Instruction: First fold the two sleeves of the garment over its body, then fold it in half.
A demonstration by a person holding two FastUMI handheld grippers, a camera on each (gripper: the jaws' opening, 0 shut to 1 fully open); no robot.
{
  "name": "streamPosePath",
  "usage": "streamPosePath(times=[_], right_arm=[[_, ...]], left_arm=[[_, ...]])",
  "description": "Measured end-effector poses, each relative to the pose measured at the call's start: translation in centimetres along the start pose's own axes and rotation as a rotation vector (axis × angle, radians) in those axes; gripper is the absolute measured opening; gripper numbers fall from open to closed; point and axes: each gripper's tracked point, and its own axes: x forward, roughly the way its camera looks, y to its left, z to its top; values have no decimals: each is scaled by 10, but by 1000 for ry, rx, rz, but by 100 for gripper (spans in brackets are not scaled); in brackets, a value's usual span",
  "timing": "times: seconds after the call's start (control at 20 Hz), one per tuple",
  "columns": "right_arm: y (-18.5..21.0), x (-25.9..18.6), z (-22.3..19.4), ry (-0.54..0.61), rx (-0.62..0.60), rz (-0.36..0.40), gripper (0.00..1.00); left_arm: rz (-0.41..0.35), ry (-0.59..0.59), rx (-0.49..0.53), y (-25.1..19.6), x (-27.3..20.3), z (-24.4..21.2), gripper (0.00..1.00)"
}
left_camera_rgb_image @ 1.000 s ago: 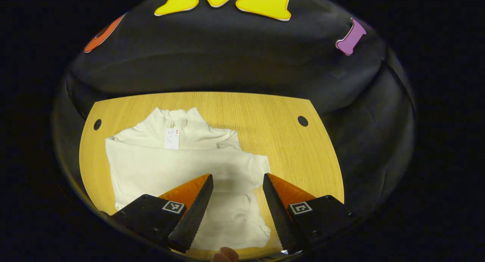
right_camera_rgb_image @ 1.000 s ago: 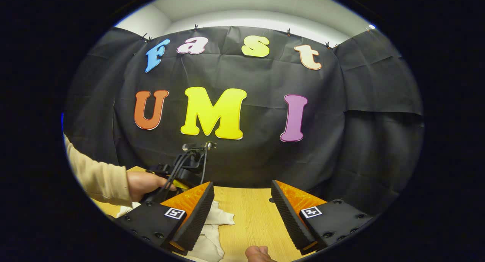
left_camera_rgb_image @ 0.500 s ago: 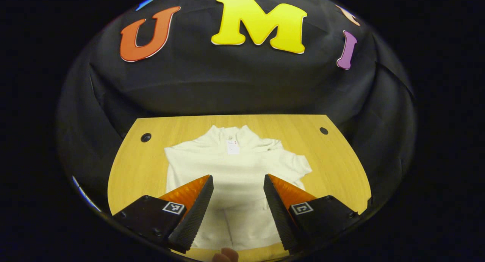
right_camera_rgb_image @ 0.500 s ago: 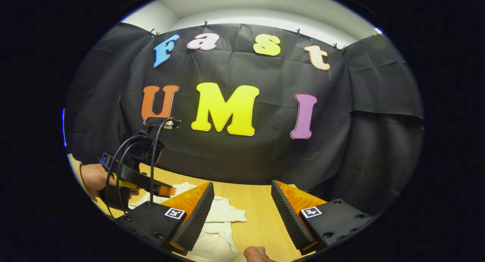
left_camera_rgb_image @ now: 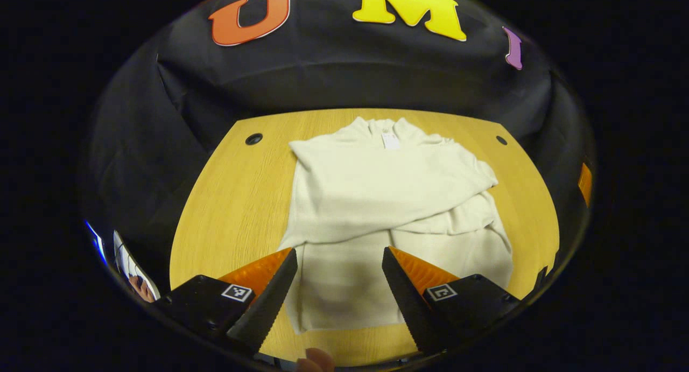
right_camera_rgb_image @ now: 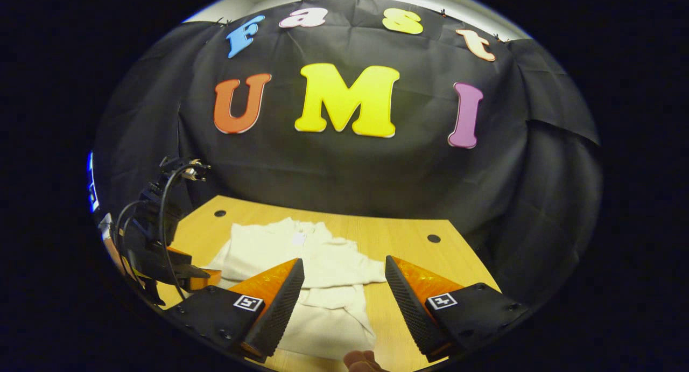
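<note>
One white high-neck garment (left_camera_rgb_image: pixel 387 199) lies flat on the wooden table (left_camera_rgb_image: pixel 237 199), its collar toward the black cloth wall and its hem toward the near edge. Both sleeves are already folded across the body, one lying over the other, so that two sleeve layers cross the chest. A single small tag (left_camera_rgb_image: pixel 389 140) shows inside the collar. The table has two round dark holes, one near each far corner (left_camera_rgb_image: pixel 253 139) (left_camera_rgb_image: pixel 501 140).

The left gripper (left_camera_rgb_image: pixel 339 278) hovers above the garment's lower part with its two fingers apart and nothing between them. The right gripper (right_camera_rgb_image: pixel 344 286) is likewise spread wide and empty, held above the near right side of the garment (right_camera_rgb_image: pixel 317 275). In the right gripper view, the left gripper shows at the far left, trailing black cables (right_camera_rgb_image: pixel 161 210).
</note>
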Motion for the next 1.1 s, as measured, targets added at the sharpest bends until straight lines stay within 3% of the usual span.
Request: streamPosePath(times=[0.25,0.35,0.55,0.75,1.1], right_arm=[[1,15,-88,215,-34,3,95],[6,17,-111,288,-9,34,94],[-5,18,-144,395,-20,8,94],[-14,23,-182,495,30,-20,94],[-26,7,-233,750,107,-82,95]], left_arm=[[28,147,-52,16,8,-51,100],[33,188,-70,17,11,-57,100],[43,287,-93,16,19,-60,100],[28,359,-113,0,23,-43,100],[23,420,-98,-43,18,35,100]])
